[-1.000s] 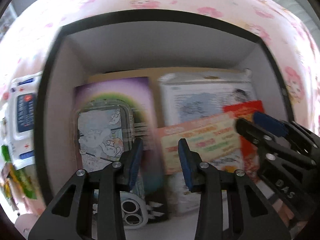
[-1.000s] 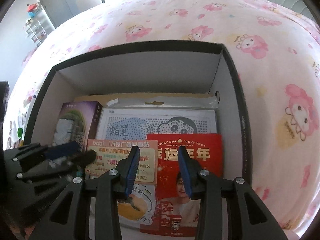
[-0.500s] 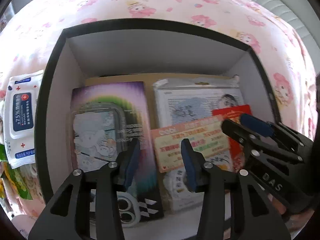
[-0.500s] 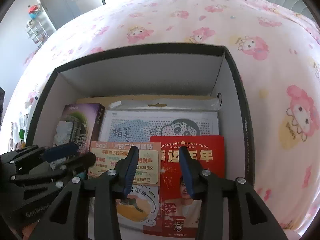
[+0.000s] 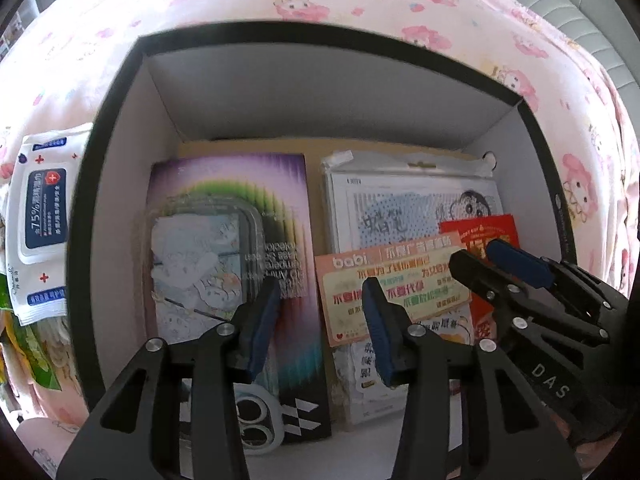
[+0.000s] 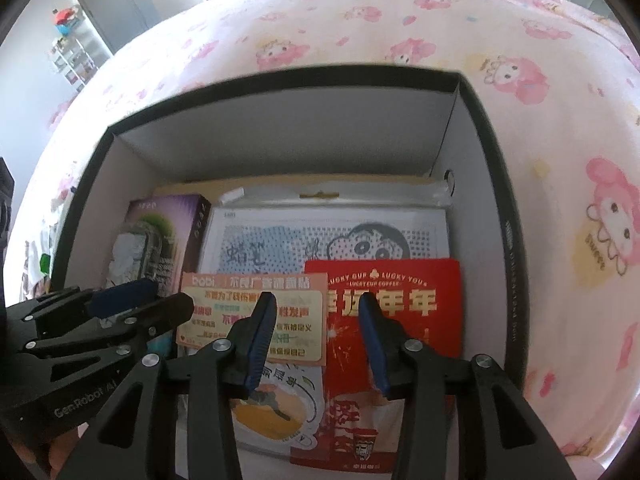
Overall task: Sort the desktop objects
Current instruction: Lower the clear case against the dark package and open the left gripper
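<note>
Left tool (image 5: 318,312): it hung over the open box (image 5: 280,92) with its jaws apart and nothing between them; they had just been spreading wider. Under it lay the purple box (image 5: 280,200) with a clear case (image 5: 200,256) on top.
Right tool (image 6: 316,330): jaws apart too, having just been opening, empty, poised above the seam where the pink sticker sheet (image 6: 224,300) met the red card (image 6: 420,304).
Box contents: the cartoon pack (image 6: 304,236) lay flat at the back, with the sheet and card overlapping its near edge.
Outside the box: a wipes pack (image 5: 42,216) sat on the bedspread (image 6: 360,20) just beside the left wall, apparently not yet sorted.
Risk, crowding: the two tools stood close inside the box; I judged that either one reaching sideways could knock the other.
Risk, thin sheets: flat cards give little edge to grip, so a pinch might have dragged both sheets or skidded off.
Risk, stack: a push on the clear case could have slid it off the purple box.
</note>
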Demonstrator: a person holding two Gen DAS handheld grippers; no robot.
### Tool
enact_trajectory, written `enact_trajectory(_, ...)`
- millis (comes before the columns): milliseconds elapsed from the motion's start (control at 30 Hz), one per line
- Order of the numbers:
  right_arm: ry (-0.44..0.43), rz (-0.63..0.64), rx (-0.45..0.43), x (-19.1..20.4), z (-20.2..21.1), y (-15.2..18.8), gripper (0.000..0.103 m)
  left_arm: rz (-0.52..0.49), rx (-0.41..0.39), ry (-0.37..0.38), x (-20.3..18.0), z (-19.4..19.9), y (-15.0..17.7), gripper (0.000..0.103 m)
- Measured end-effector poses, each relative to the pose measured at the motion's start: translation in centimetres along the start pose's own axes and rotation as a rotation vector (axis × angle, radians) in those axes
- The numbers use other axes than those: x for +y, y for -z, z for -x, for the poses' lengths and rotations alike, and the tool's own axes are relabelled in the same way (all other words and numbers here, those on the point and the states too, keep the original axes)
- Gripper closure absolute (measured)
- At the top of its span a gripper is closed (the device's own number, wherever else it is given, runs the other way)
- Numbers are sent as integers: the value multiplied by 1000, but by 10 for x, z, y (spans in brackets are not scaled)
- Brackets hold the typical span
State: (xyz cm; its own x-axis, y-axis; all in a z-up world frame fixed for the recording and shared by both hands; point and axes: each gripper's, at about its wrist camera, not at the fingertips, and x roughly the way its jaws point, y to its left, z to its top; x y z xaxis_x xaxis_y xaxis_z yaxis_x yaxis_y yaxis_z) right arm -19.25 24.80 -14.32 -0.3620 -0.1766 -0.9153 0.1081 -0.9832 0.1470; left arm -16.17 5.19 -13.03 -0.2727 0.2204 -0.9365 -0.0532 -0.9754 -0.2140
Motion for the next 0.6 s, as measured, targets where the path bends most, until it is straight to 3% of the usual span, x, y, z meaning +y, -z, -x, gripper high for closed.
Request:
enact_trajectory(167,19,1,9,0,-4,-2,64,34,-7,26,7,-2,-14,60)
enact_trajectory(367,26,8,36,0,-9,1,64,0,16,-18,-4,-7,-10,60)
enact_trajectory(467,13,-4,27,-3,-7,1,64,-15,-14,21,-5,4,-2,60)
enact_trajectory(600,2,-10,-22,-4,2,-1,64,-15,-76,20,-5,18,-5,60)
